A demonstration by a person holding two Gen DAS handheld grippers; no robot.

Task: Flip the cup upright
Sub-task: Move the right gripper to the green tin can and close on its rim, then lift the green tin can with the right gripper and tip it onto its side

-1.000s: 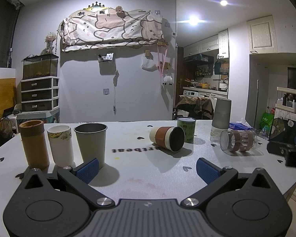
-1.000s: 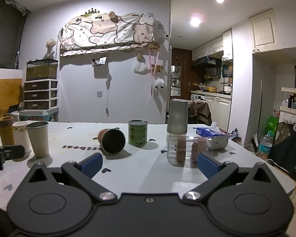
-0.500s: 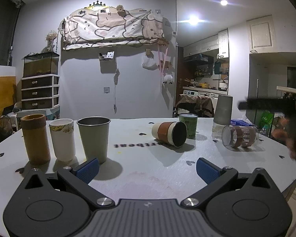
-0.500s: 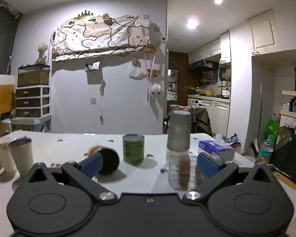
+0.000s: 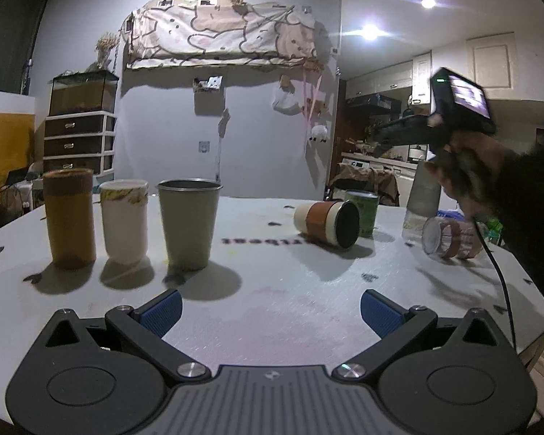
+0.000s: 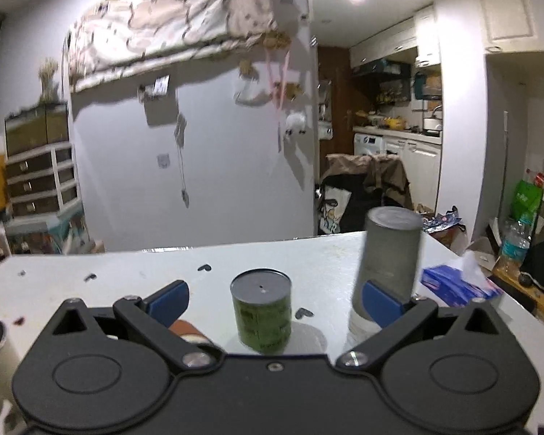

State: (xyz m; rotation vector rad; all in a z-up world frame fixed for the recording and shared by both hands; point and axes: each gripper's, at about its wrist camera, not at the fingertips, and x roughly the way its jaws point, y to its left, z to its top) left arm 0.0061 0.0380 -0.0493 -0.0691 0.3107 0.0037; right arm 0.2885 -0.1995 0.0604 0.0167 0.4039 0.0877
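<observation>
A white table [image 5: 272, 311] runs across the left wrist view. At the far left three cups stand upright in a row: a tall brown cup [image 5: 69, 217], a white cup [image 5: 124, 221] just beside it, then a grey-green metal tumbler [image 5: 188, 223]. The left gripper [image 5: 270, 308] sits low in front, its blue-padded fingers spread wide over bare table, holding nothing.

Right of centre lies the task's thing, the fallen cup [image 5: 326, 223]: white with a reddish-brown sleeve, on its side, its dark round end facing the camera. A green can [image 5: 362, 212] stands just behind it. Further right a clear ribbed glass [image 5: 449, 241] also lies on its side, near an upturned grey tumbler [image 5: 422, 195]. Above these, a hand [image 5: 468, 177] carries the right gripper's body through the air.

In the right wrist view, the right gripper [image 6: 275, 301] is spread open and empty above the table, with the green can [image 6: 261, 310] between its fingers' line of sight.

The fallen cup looks light and stiff, likely to roll. The sleeve seems the best place to grip, being less slippery than the smooth wall.

Only a sliver of that sleeve shows in the right view, hidden under the gripper's body. Whether the dark end is a lid or the open mouth is hard to tell. The right view is blurred.
</observation>
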